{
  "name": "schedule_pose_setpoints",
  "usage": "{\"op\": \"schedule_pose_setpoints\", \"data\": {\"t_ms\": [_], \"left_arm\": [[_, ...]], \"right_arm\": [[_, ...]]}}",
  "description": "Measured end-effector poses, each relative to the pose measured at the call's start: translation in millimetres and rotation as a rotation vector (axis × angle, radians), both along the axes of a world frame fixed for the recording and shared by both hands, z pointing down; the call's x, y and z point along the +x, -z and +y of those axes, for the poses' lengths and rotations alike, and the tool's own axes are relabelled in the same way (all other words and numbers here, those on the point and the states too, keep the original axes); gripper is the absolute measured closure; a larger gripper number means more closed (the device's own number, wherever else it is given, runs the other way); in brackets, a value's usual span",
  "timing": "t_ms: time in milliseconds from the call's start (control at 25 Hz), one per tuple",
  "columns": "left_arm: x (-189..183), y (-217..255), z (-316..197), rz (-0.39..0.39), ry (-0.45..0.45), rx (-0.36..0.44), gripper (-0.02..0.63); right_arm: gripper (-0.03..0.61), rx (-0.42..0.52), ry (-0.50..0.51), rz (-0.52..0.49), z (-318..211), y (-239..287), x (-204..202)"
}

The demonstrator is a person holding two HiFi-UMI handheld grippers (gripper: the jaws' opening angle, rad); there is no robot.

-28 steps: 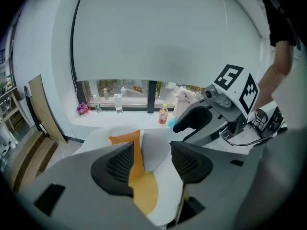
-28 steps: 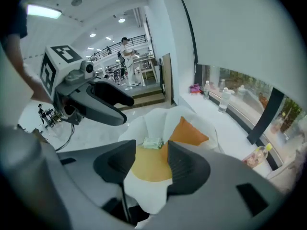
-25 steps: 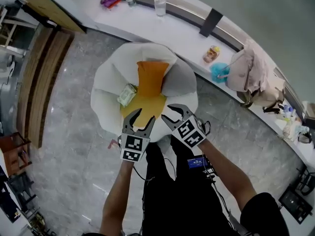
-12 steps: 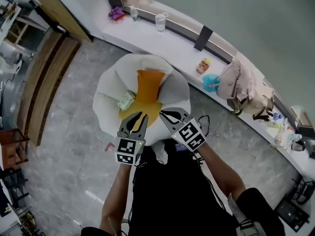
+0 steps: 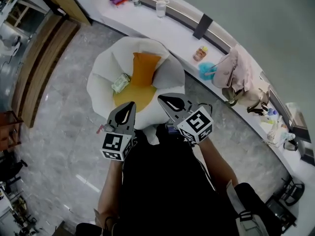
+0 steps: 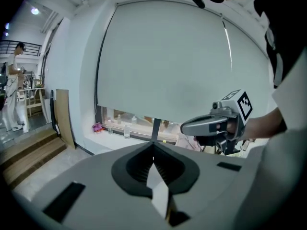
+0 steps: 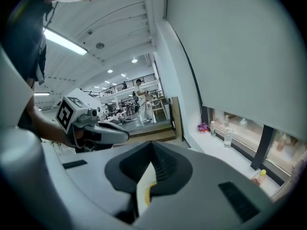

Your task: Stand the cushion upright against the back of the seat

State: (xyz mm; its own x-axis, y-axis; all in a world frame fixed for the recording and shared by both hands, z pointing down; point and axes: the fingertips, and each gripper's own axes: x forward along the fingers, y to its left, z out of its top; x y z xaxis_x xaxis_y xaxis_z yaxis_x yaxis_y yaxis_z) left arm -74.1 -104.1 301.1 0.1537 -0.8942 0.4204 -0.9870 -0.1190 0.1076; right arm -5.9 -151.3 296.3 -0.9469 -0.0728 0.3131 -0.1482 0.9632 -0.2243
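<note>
Orange cushion (image 5: 144,69) upright at 12 o'clock of white chair (image 5: 104,77), against seat back. Left gripper (image 5: 131,105), right gripper (image 5: 161,98) at 6 o'clock: fingers just closed fully, empty. I judge placing done; next I withdraw without nudging cushion.

Far ahead of me, a glass jar (image 5: 161,7) is standing on the white ledge (image 5: 142,19); a beige bundle (image 5: 231,75) is slumping on it further right (just beside something blue (image 5: 206,72)).

Bright and evenly lit, with a ceiling strip light (image 7: 64,41) glowing; heavy fisheye bending, black vignetted corners, soft shadows.
</note>
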Motion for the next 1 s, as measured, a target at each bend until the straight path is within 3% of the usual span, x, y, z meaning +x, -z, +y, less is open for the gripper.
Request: {"op": "schedule_pose_setpoints", "data": {"t_ms": [240, 480, 1000], "left_arm": [[1.1, 8.5, 30.8, 0.013, 0.057, -0.007, 0.6], [-7.3, 25.5, 68.6, 0.049, 0.039, 0.046, 0.6], [-80.5, 31.1, 223.2, 0.035, -0.093, 0.095, 0.6]], "right_arm": [[0.563, -0.042, -0.012, -0.049, 7.1, 12.4, 16.5], [0.563, -0.02, -0.031, -0.024, 45.0, 20.5, 16.5], [0.563, -0.06, -0.124, -0.016, 188.8, 40.2, -53.9]]}}
